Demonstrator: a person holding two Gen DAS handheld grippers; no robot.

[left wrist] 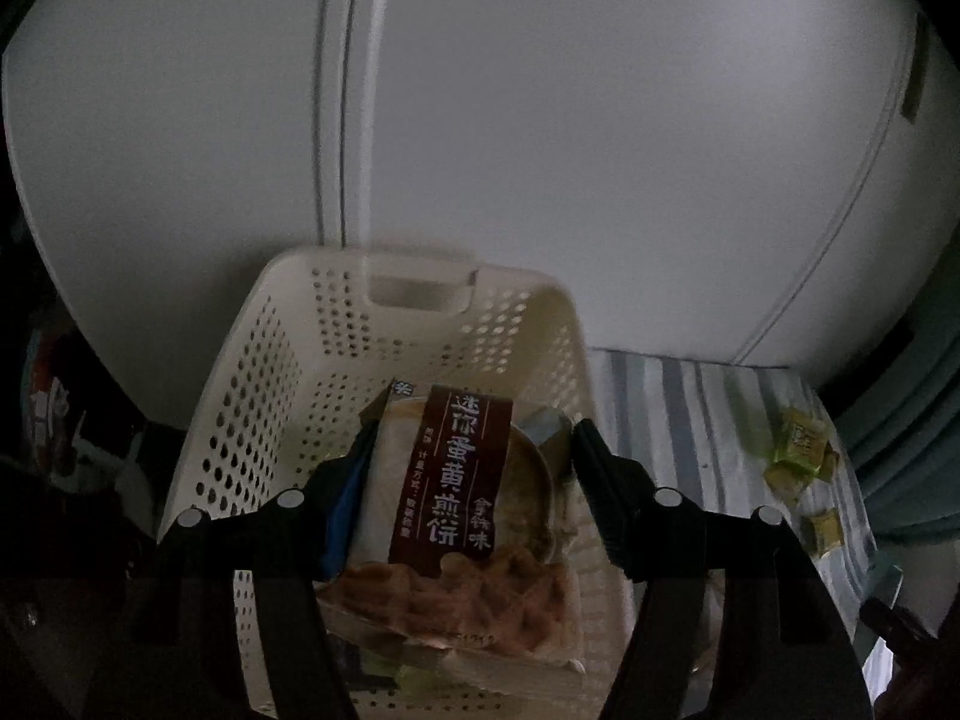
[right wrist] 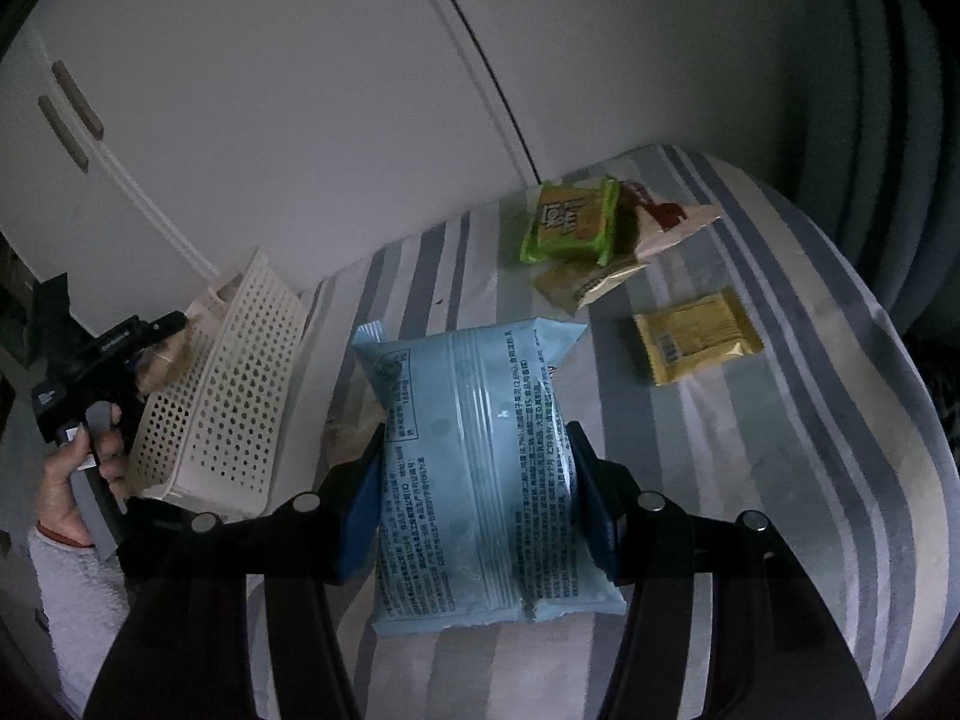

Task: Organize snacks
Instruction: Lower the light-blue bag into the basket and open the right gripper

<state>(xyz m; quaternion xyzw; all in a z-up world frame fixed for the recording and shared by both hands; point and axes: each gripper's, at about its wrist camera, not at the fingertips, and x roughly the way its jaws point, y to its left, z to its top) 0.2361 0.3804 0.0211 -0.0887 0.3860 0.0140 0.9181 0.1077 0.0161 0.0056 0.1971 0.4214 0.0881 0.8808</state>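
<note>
My left gripper (left wrist: 468, 462) is shut on a snack packet with a dark red label (left wrist: 462, 480) and holds it over the cream perforated basket (left wrist: 252, 396). More packets lie beneath it in the basket. The right wrist view shows this basket (right wrist: 234, 384) at the left edge of the striped cloth, with the left gripper (right wrist: 120, 348) above it in a person's hand (right wrist: 66, 480). My right gripper (right wrist: 474, 480) is shut on a light blue packet (right wrist: 474, 420), back side up, just above the cloth.
On the striped cloth (right wrist: 780, 420) lie a green packet (right wrist: 570, 225), a beige and red packet (right wrist: 666, 222), a tan one under them (right wrist: 576, 285) and a yellow packet (right wrist: 696, 339). White cabinet doors (right wrist: 300, 90) stand behind. Small yellow-green packets (left wrist: 798, 444) lie right of the basket.
</note>
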